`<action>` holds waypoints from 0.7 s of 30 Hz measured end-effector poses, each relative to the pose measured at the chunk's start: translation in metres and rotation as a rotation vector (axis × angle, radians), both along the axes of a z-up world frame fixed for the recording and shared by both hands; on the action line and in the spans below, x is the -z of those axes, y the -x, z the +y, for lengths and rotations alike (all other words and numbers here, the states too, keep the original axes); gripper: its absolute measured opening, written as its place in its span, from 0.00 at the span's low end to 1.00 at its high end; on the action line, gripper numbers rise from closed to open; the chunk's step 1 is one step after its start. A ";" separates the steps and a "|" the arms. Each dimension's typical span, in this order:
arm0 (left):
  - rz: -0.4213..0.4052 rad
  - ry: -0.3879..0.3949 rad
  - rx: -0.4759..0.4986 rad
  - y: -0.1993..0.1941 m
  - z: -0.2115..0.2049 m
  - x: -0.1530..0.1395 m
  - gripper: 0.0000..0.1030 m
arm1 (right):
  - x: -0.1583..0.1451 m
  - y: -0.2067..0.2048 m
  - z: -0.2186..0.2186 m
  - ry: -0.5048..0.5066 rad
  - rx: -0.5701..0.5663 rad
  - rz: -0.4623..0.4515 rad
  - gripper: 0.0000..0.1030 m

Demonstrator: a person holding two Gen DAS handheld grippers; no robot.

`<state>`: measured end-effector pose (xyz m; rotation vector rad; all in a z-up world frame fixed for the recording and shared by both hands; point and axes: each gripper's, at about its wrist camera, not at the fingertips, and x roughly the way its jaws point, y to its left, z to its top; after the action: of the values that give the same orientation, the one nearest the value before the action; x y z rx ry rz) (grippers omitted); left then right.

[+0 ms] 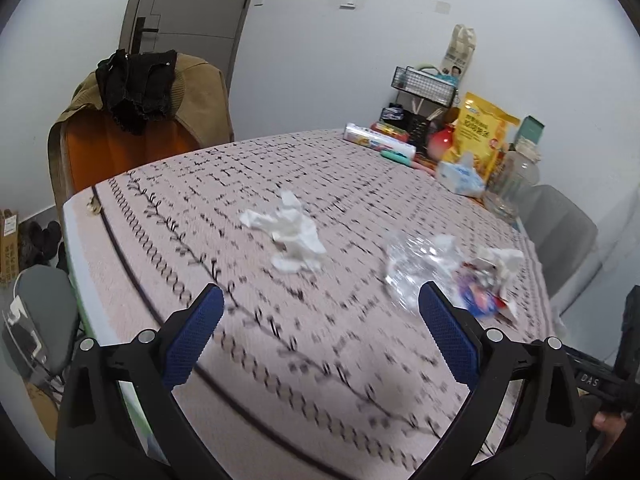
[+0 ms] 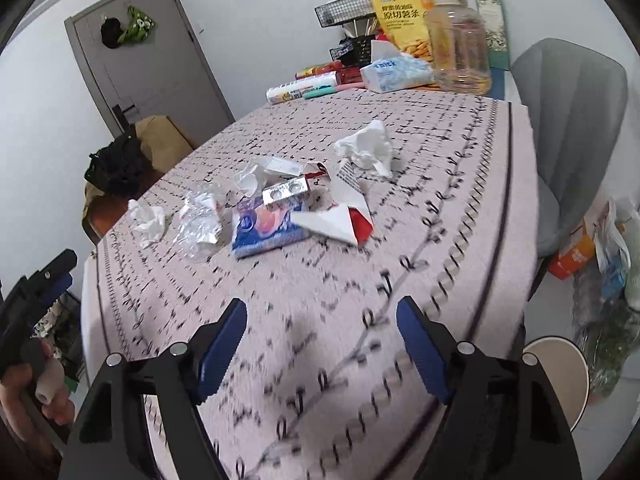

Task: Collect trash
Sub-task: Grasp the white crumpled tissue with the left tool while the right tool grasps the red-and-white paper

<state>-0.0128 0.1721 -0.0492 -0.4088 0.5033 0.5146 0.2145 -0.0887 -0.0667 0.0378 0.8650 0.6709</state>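
Trash lies on the pink patterned tablecloth (image 2: 280, 320). In the right wrist view: a crumpled white tissue (image 2: 370, 148), a torn red and white carton (image 2: 344, 216), a blue wrapper (image 2: 266, 228), a foil blister pack (image 2: 286, 192), clear crumpled plastic (image 2: 200, 220) and another tissue (image 2: 148, 220). In the left wrist view: a tissue (image 1: 290, 232), clear plastic (image 1: 416, 264) and the wrapper pile (image 1: 486, 284). My left gripper (image 1: 320, 300) is open and empty above the cloth. My right gripper (image 2: 322, 312) is open and empty, short of the pile.
Groceries, a tissue pack (image 2: 396, 74), a clear jar (image 2: 458, 40) and a wire rack stand at the table's far end. A grey chair (image 2: 576, 120) is on the right, a bin (image 2: 560, 372) below it. A chair with clothes (image 1: 140, 120) stands by the door.
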 end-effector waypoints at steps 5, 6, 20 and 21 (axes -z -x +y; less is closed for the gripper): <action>0.023 0.010 -0.005 -0.029 0.025 0.010 0.94 | 0.003 -0.026 0.016 0.014 0.035 -0.008 0.74; 0.039 0.033 -0.014 -0.036 0.032 0.016 0.94 | 0.004 -0.032 0.019 0.011 0.045 -0.005 0.74; 0.103 0.160 -0.065 -0.076 0.067 0.041 0.78 | 0.017 -0.055 0.031 -0.034 0.047 0.049 0.67; 0.108 0.168 -0.069 -0.076 0.070 0.042 0.77 | 0.017 -0.055 0.032 -0.025 0.047 0.044 0.67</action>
<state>0.0632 0.2416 -0.0914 -0.5621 0.6408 0.5648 0.2692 -0.0570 -0.0833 0.0958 0.8957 0.6386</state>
